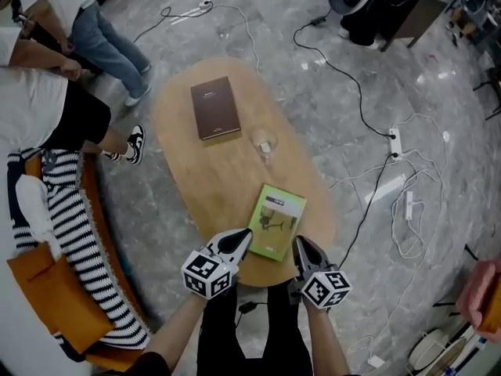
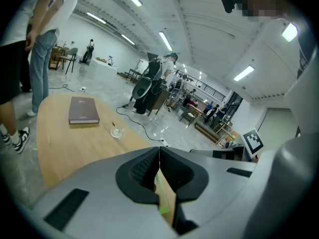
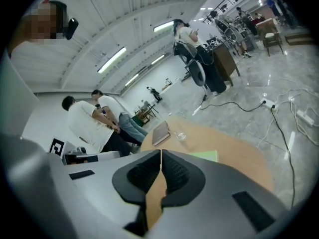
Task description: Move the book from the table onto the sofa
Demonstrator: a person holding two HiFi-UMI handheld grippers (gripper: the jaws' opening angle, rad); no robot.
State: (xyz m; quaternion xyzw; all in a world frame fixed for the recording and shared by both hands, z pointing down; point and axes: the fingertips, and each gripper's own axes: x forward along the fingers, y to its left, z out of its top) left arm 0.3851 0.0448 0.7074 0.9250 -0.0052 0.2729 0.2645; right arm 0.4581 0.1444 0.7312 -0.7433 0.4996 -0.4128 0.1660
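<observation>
Wooden counter (image 1: 196, 186), brown book (image 1: 214, 108) laid at far end, green book (image 1: 276, 222) flanked by left tool (image 1: 243, 237) and right tool (image 1: 300, 247), both closed tight, nothing held.

- A green book (image 1: 276, 221) lies flat and shut at the near end of the long wooden bench (image 1: 196, 180).
- A brown book (image 1: 215, 107) lies flat and shut near the far end.
- The orange sofa (image 1: 91, 198) stands left of the bench.
</observation>
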